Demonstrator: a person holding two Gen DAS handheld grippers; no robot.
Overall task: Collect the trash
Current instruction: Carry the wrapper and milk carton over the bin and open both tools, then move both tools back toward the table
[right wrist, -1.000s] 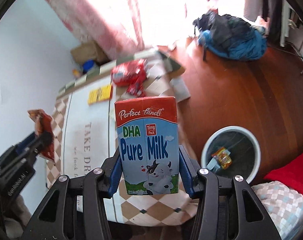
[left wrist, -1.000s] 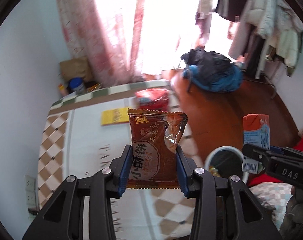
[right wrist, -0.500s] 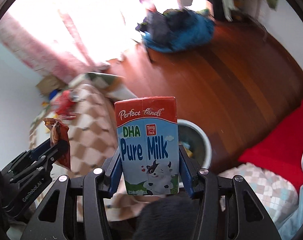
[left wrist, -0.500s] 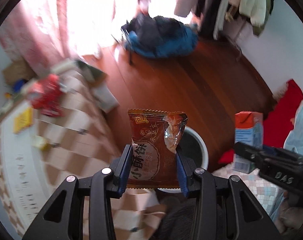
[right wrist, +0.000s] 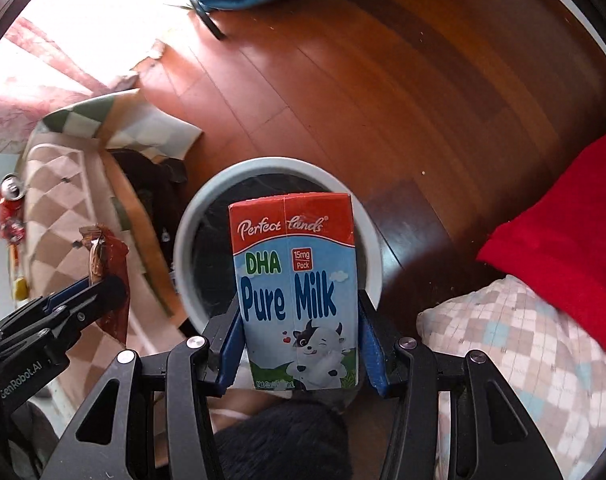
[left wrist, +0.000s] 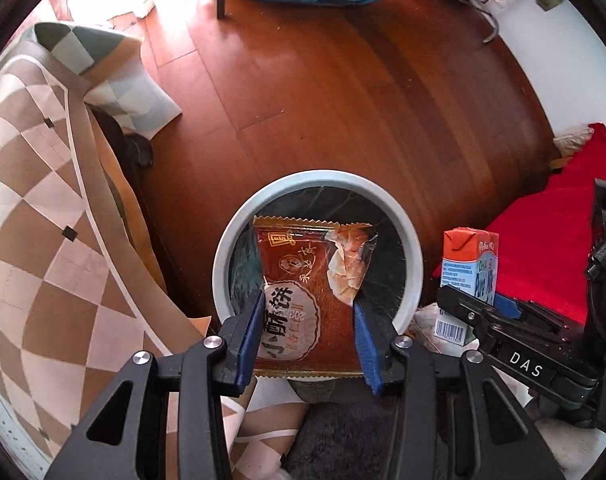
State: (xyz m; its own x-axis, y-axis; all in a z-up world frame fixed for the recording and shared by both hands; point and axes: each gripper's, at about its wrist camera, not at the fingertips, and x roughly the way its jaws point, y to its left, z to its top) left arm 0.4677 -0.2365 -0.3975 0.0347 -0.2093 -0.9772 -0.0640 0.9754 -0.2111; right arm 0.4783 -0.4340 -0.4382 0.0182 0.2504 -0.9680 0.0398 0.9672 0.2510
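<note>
Tools both swung off the desk in the last second and now hang over the bin: left tool [left wrist: 307, 336] clenched on the brown snack wrapper [left wrist: 303, 280], right tool [right wrist: 299, 344] gripping the milk carton [right wrist: 295, 292] upright. Both pieces now line up with the round trash can [left wrist: 223, 248] on the wood floor [left wrist: 343, 100], so I'd guess dropping comes next. Further off, a crushed can [right wrist: 9, 200] is left on the desk [right wrist: 55, 216].
</note>
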